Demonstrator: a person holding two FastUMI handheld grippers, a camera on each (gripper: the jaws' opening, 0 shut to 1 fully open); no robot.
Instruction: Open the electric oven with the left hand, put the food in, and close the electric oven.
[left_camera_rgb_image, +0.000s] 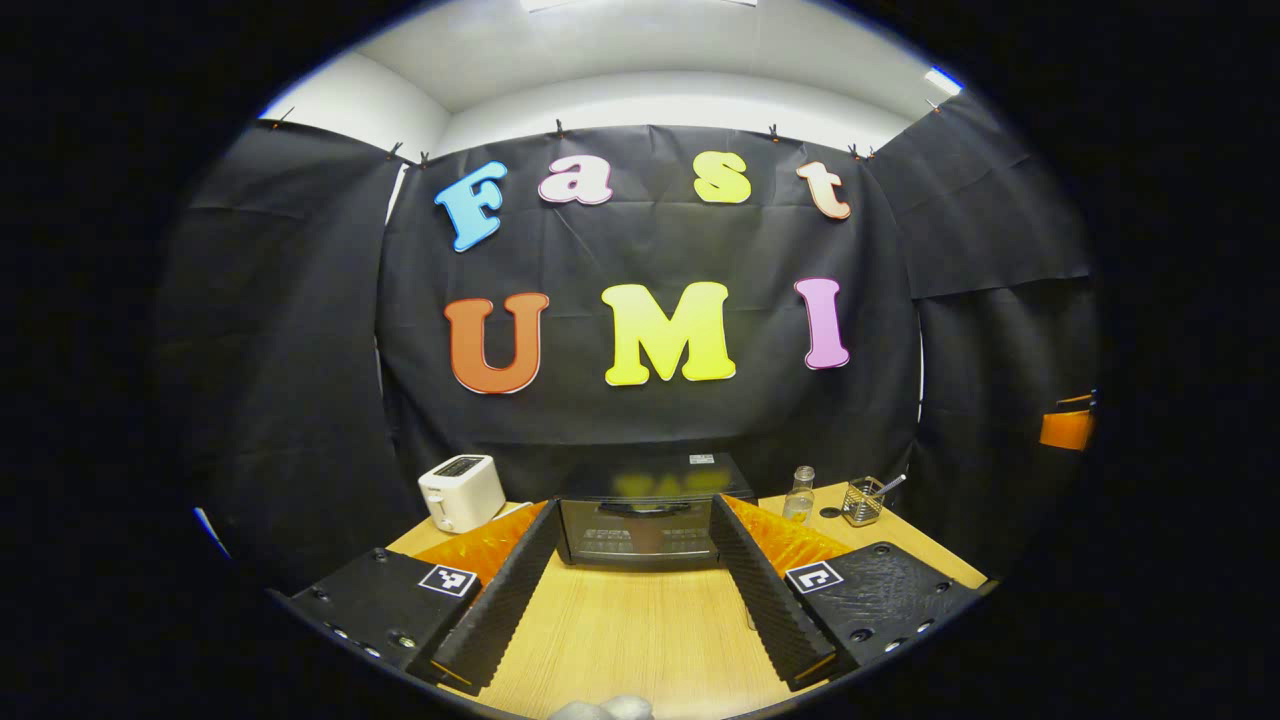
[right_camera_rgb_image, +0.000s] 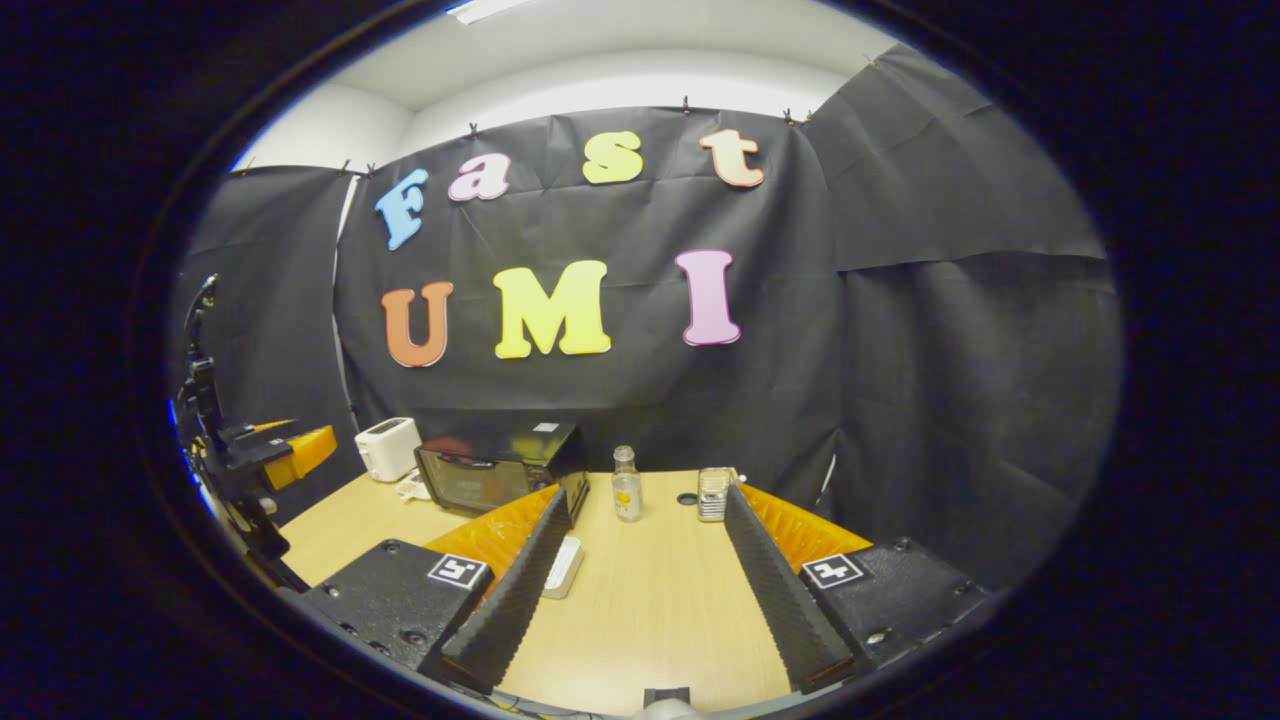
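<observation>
Oven (left_camera_rgb_image: 640, 515) faces my spread left hand-held gripper (left_camera_rgb_image: 635, 590), door closed; its top sticker is unreadable. Right hand-held gripper (right_camera_rgb_image: 640, 590) is spread too.

Sitting on the table (left_camera_rgb_image: 640, 640) are one oven (left_camera_rgb_image: 640, 515), one toaster (left_camera_rgb_image: 460, 492), one bottle (left_camera_rgb_image: 799, 494), one wire basket (left_camera_rgb_image: 862, 502) and one small white block (right_camera_rgb_image: 564, 566).

The left gripper (left_camera_rgb_image: 640, 610) is level, its jaws spread wide and holding nothing. The right gripper (right_camera_rgb_image: 645, 610) sits likewise, jaws wide apart and empty.
</observation>
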